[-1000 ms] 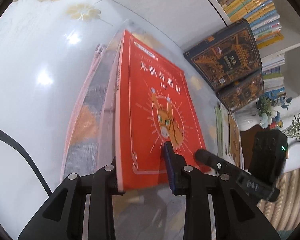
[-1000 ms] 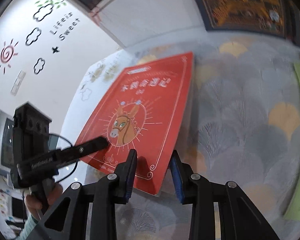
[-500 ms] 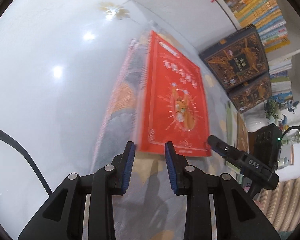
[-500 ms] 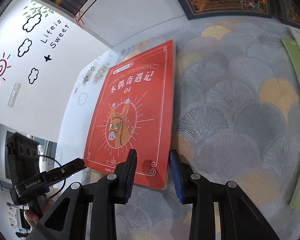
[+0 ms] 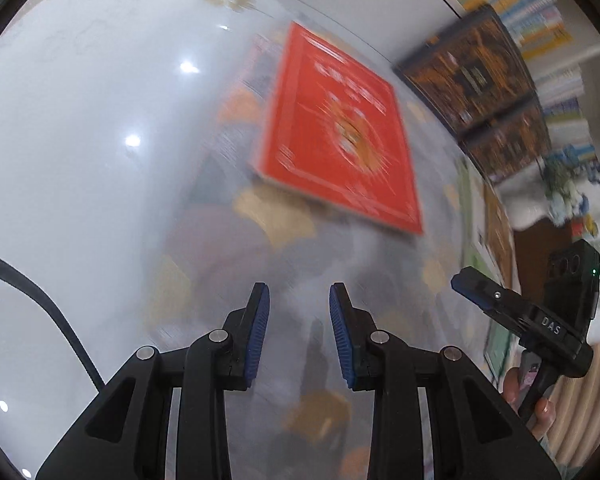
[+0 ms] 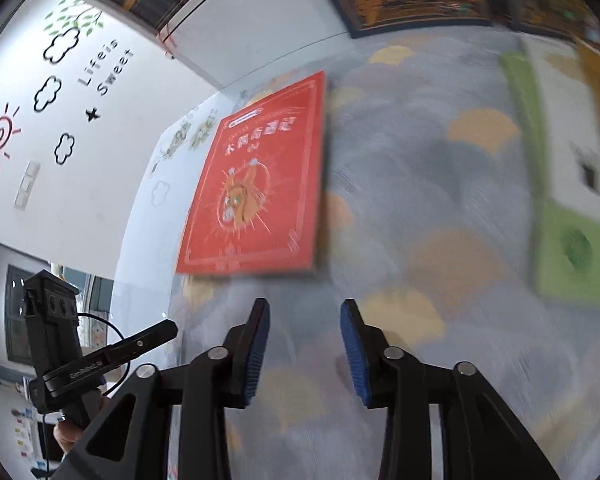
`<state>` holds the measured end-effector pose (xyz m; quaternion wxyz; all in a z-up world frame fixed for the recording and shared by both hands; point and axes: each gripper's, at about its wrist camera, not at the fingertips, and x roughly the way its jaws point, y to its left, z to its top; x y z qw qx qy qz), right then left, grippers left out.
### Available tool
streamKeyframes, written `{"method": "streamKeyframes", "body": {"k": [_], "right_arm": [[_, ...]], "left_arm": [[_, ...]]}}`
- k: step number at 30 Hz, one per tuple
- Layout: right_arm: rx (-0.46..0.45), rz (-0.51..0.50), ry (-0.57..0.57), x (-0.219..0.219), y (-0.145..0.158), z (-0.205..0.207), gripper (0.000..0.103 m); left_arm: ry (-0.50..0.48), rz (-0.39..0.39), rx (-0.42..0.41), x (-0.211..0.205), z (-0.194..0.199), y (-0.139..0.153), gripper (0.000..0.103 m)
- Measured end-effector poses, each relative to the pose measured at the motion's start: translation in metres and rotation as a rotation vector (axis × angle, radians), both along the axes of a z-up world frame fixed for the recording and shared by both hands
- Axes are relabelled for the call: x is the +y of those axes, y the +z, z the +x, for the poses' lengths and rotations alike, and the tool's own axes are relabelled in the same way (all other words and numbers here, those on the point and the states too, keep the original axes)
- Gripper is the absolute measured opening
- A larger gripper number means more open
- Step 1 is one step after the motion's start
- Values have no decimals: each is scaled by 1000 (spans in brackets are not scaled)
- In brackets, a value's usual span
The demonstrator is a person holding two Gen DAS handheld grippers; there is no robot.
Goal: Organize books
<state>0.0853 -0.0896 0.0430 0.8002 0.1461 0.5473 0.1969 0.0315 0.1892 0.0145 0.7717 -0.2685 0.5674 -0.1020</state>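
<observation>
On patterned cloth [image 6: 440,208] lies a red donkey-cover book [image 6: 256,192]; both claws gape empty, the right claw [image 6: 305,344] just widened.

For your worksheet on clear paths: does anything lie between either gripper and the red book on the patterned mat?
Nothing visible does. Only bare patterned mat separates the open left gripper and right gripper from the red book; the green book lies off to the side.
</observation>
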Motion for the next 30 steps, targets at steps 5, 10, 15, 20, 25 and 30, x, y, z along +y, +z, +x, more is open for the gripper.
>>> {"method": "streamKeyframes", "body": {"k": [5,10,15,20,25,30], "right_arm": [[-31,38,-87,-48,19,-47,58],[-42,59,-137,-93,32,-72,58],[-56,41,-162,-142,52,-83,58],[-92,47,-240,-208,73,-88,72],[-123,53,-292,-270,90,-81,75],[-156,24,-303,-311,100,-49,75]], "left_arm": [[-91,0,-22,-43,-12,15,28],[-204,36,-56,-98,-20,35,28],[-290,35,-63,-169,-12,46,28],[-369,54,-79,-235,1,58,28],[-420,85,-112,-297,29,67,28],[-403,110,-120,-335,74,67,28]]}}
